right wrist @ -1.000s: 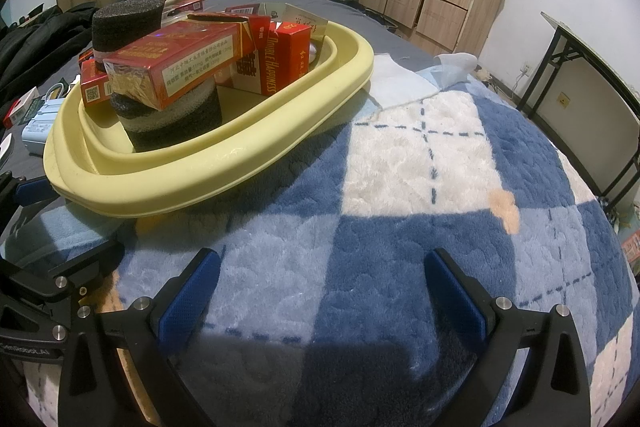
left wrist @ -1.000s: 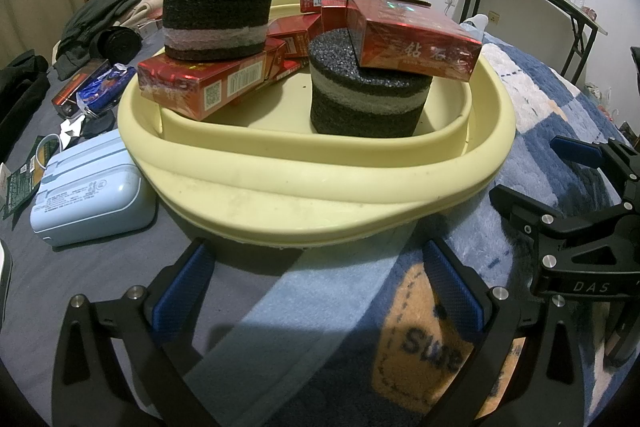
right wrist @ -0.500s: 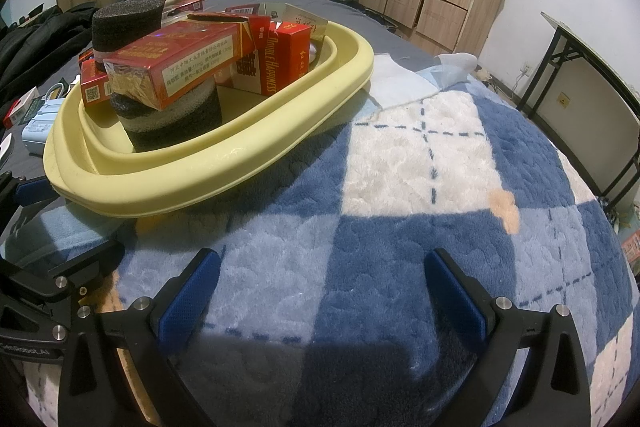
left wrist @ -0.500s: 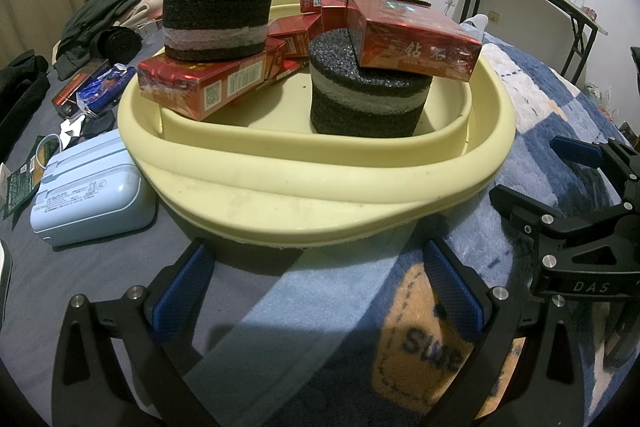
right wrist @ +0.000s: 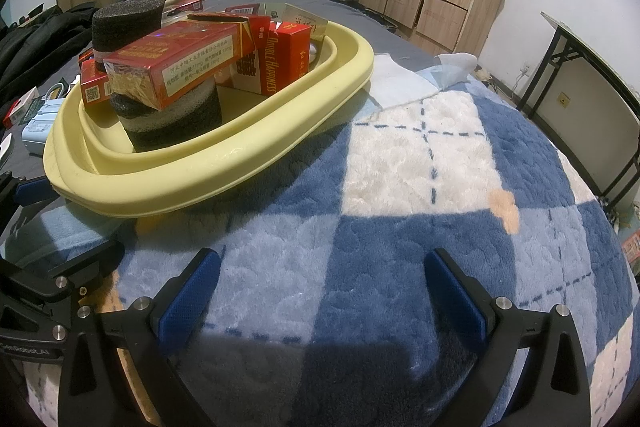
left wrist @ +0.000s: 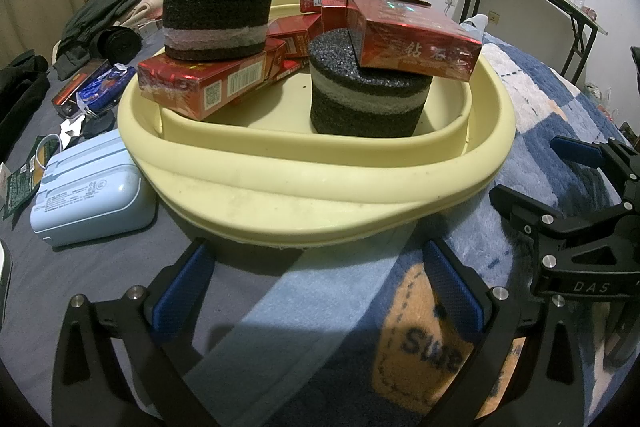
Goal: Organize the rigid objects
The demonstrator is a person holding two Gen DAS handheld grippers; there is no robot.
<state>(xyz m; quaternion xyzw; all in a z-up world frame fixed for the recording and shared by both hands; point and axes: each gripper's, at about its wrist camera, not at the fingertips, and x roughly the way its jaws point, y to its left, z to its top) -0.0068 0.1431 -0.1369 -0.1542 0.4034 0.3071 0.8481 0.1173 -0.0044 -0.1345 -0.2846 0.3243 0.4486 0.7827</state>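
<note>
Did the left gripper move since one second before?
No. The left gripper sits equally far from the basin rim as before.

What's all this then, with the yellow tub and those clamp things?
A person is tidying small items with a hand-held gripper in each hand. Right now neither holds anything: the left gripper and right gripper both hover open over the blue checked blanket, short of the yellow basin. The basin holds red boxes and two dark foam cylinders, stacked loosely on one another.
</note>
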